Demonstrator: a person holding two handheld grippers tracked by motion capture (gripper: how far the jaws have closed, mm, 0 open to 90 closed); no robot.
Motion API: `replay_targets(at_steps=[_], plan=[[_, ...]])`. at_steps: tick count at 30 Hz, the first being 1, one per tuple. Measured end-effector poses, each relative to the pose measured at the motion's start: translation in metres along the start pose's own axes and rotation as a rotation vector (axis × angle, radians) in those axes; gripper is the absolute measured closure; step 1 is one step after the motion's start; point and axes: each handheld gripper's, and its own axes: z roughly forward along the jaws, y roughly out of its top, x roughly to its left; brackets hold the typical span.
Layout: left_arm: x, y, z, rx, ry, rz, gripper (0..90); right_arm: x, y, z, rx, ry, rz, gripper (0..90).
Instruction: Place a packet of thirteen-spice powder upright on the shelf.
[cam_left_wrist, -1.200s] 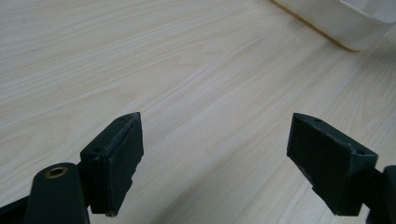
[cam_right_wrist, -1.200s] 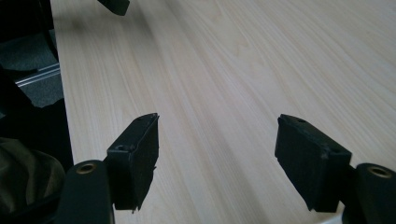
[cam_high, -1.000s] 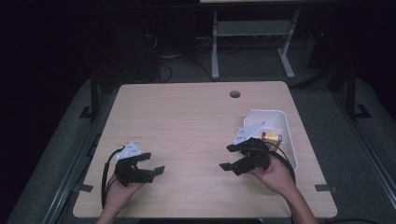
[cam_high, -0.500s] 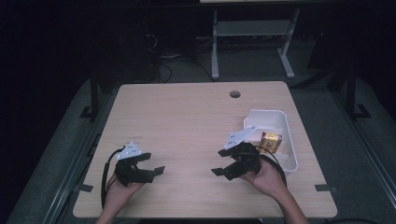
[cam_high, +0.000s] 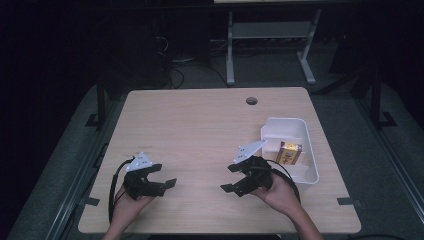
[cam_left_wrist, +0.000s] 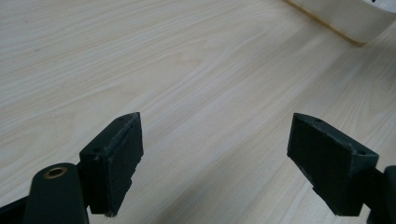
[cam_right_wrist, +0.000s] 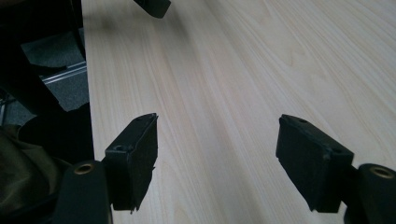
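Note:
My left gripper (cam_high: 164, 176) rests low over the near left part of the wooden table (cam_high: 200, 130), jaws wide apart with bare wood between them (cam_left_wrist: 212, 154). My right gripper (cam_high: 232, 177) hovers at the near right, pointing left toward the other one, open and holding nothing (cam_right_wrist: 217, 154). A white bin (cam_high: 305, 150) stands just right of the right gripper, with a yellow-brown box (cam_high: 289, 153) lying inside it. A corner of that bin (cam_left_wrist: 345, 18) appears at the top right of the left gripper view.
A round cable hole (cam_high: 251, 101) sits near the table's far edge. The table's near edge and dark floor (cam_right_wrist: 60, 88) lie left in the right gripper view, with a tip of the left gripper (cam_right_wrist: 154, 7) at the top. A metal stand (cam_high: 270, 45) is beyond the table.
My right gripper has moved left and toward the near edge, away from the white bin. The left gripper has stayed put.

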Motion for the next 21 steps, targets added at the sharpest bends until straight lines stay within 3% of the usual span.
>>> replay_targets(at_steps=[13, 21], plan=[[0.0, 0.0, 0.0, 0.004, 0.011, 0.009, 17.5, 0.006, -0.003, 0.016, 0.013, 0.036, 0.001, 28.8], [0.0, 0.0, 0.001, 0.004, 0.011, 0.01, 17.5, 0.013, -0.004, 0.021, -0.008, 0.057, 0.007, 28.8]])
